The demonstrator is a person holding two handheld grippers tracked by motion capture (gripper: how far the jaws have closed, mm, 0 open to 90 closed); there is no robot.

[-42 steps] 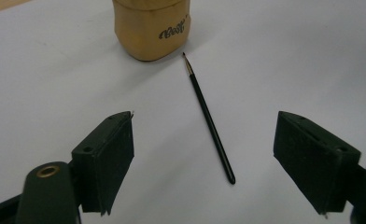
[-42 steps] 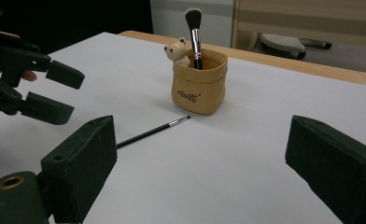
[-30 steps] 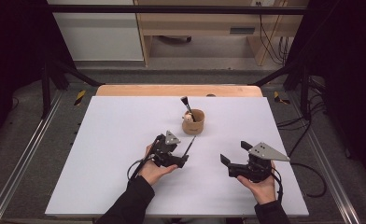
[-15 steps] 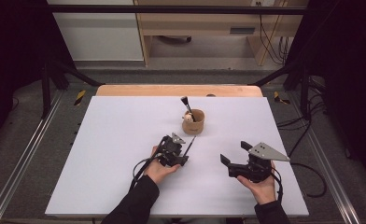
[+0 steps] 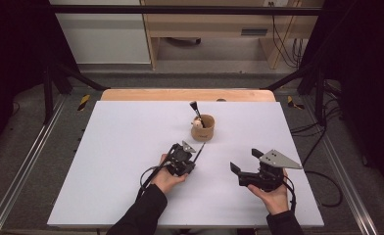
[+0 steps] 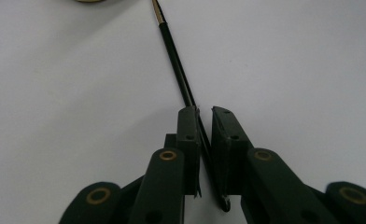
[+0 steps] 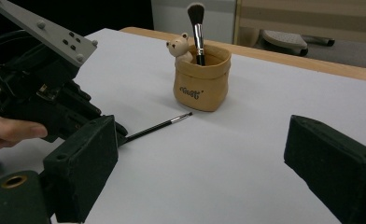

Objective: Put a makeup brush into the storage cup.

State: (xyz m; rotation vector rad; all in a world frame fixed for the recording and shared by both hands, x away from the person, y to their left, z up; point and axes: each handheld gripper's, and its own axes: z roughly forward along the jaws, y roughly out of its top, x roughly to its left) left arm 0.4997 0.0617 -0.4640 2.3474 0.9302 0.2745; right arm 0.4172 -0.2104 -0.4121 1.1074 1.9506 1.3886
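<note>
A big white table (image 5: 107,161) fills the room's middle, with a pale wooden shelf and dark cables behind it. Near the far side of the table stands a small tan pouch-like cup with a little bear on its rim (image 7: 200,83), and a fluffy make-up brush with a dark head (image 7: 197,29) stands up in it.

A thin black brush with a shiny metal collar (image 6: 175,63) lies flat on the table, its tip pointing toward the cup and stopping just short of it. The left gripper (image 6: 205,116) has just been closing, and now its jaws pinch the back end of the thin brush's handle. The right gripper (image 7: 200,154) waits with its jaws spread wide and nothing between them.

The thin brush looks very light, stiff and a bit slippery. Held so far back, it may tip or twist, so a grip nearer the middle seems safer.
</note>
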